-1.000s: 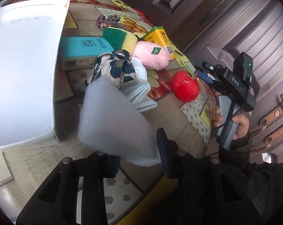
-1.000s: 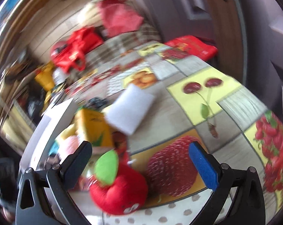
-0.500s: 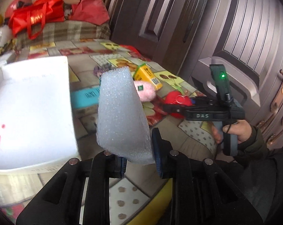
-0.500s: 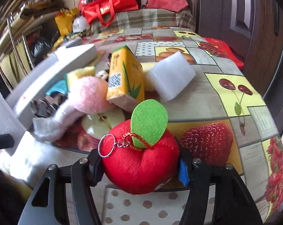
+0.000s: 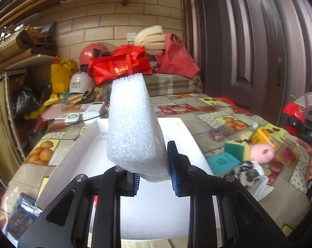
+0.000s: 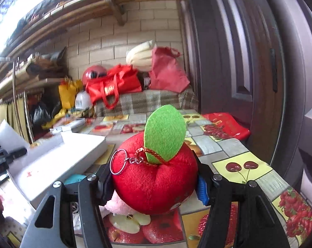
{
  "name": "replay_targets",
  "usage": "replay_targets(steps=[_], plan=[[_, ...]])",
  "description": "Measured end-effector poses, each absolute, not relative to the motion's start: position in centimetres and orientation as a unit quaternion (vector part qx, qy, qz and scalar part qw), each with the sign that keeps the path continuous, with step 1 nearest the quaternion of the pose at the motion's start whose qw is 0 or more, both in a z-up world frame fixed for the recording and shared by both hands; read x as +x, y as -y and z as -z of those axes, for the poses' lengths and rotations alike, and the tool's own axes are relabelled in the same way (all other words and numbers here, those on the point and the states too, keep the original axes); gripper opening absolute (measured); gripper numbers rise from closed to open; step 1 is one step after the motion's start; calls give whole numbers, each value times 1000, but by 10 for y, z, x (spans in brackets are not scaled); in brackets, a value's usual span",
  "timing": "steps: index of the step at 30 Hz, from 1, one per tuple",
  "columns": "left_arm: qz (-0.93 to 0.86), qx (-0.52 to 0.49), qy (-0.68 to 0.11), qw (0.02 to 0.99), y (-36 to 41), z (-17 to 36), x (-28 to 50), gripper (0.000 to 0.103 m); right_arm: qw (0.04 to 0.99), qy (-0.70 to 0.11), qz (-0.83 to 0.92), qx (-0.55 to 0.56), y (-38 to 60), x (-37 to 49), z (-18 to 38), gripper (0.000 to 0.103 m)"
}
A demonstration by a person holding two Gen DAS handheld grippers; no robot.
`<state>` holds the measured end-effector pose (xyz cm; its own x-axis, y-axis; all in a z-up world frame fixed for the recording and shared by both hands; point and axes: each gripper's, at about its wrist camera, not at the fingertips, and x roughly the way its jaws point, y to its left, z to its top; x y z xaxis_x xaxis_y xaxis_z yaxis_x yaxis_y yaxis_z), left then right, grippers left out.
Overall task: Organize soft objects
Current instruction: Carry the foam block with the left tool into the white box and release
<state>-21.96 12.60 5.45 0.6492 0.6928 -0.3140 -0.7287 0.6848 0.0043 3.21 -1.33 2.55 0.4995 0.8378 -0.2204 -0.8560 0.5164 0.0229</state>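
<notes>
My left gripper (image 5: 154, 175) is shut on a white foam block (image 5: 133, 128) and holds it upright above the white box (image 5: 176, 128). My right gripper (image 6: 156, 184) is shut on a red plush apple (image 6: 156, 177) with a green felt leaf and a key ring, lifted above the table. The white box also shows in the right wrist view (image 6: 58, 157), to the left of the apple. The foam block (image 6: 9, 138) shows there at the far left. The apple (image 5: 292, 111) shows at the right edge of the left wrist view.
On the fruit-print tablecloth (image 6: 238, 169) right of the box lie a pink plush (image 5: 259, 150), a green-and-yellow sponge (image 5: 236, 148), a yellow carton (image 5: 261, 134), a teal box (image 5: 222, 161) and a patterned cloth (image 5: 247, 173). Red bags (image 5: 123, 64) are piled behind. A dark door (image 6: 249, 62) is on the right.
Both grippers rose and tilted up. My right gripper closed on the plush apple and lifted it off the table. My left gripper carried the foam block over the white box.
</notes>
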Motion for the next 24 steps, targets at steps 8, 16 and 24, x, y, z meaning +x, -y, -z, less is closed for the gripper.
replay_targets(steps=[8, 16, 24], plan=[[-429, -77, -133, 890, -144, -50, -234, 23, 843, -109, -525, -36, -9, 9, -26, 63], [-447, -75, -137, 881, -161, -50, -236, 24, 817, -110, -564, -56, -36, -21, -24, 63], [-467, -82, -140, 869, -184, -48, -238, 24, 788, -123, -596, -88, -74, -49, -18, 62]])
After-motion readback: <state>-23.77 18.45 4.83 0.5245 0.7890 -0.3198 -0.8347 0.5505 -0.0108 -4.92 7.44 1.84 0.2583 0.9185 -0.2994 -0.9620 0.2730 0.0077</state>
